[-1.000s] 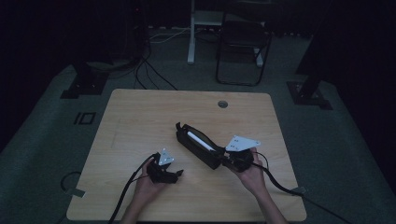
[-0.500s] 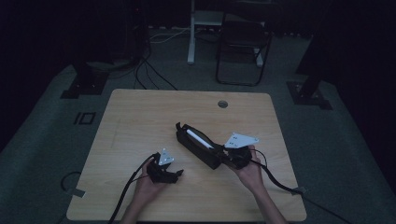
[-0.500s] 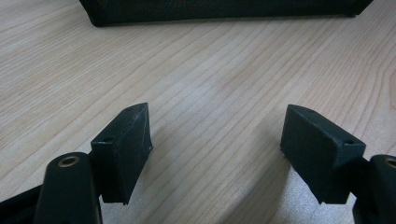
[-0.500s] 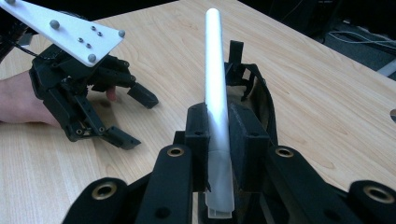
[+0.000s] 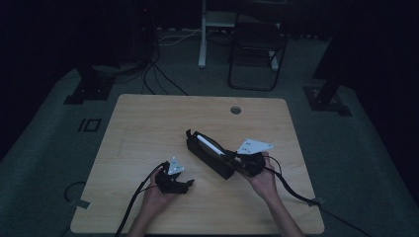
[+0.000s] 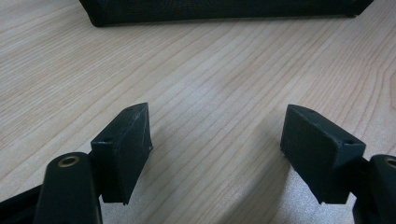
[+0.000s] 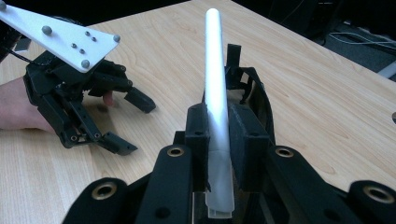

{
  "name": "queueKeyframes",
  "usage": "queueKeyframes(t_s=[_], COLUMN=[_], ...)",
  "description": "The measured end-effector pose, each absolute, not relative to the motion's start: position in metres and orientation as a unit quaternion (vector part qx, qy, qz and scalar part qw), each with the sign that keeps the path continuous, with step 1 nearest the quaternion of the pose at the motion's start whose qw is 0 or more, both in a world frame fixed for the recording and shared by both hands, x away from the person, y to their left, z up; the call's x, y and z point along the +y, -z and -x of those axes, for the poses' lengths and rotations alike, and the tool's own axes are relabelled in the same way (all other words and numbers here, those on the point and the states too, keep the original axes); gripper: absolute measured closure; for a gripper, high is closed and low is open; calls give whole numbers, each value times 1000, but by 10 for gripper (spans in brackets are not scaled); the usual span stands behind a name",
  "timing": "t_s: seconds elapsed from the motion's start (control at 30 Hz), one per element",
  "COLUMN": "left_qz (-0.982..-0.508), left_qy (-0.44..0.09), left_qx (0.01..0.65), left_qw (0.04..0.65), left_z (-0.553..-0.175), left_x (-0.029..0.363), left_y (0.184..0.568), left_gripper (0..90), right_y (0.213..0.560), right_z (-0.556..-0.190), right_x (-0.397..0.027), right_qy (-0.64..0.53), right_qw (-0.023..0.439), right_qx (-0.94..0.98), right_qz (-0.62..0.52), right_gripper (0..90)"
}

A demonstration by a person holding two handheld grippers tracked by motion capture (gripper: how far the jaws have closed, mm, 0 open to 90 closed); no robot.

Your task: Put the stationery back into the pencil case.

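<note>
Barely moved: right hand-held gripper (image 7: pixel 218 140) clamps white tube (image 7: pixel 215 70); left (image 6: pixel 217 140) gapes, empty.

Right hand-held gripper (image 5: pixel 236 159) with white tube (image 5: pixel 209 145) shifted slightly left, closer over black case (image 5: pixel 207 159).

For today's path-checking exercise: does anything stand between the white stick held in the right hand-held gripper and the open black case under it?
Nothing visible does. The right hand-held gripper grips the white stick directly over the open black case; the left hand-held gripper rests apart.
</note>
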State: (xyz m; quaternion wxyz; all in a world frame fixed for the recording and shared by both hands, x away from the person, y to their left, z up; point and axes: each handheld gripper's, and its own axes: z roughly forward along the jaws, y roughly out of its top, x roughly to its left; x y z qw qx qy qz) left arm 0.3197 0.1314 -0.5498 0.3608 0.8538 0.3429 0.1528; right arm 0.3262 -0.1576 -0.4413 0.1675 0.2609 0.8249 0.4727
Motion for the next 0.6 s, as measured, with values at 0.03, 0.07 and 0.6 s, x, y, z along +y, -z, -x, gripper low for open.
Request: queueKeyframes(t_s=[0.03,0.07,0.6], left_qz=[-854,-854,-854], left_qy=[-153,-153,-153], left_qx=[343,343,343], left_qw=[361,361,361], left_z=[-320,-320,-320], left_x=[131,131,131], left_y=[550,550,550], left_gripper=[250,250,250], right_y=[442,442,453], right_z=[-327,-328,-339], right_x=[-157,-157,-149], right_qy=[-472,-471,-461], right_qw=[167,167,163], right_qx=[825,826,830], right_qz=[-261,-262,-268], right_gripper=[788,788,788])
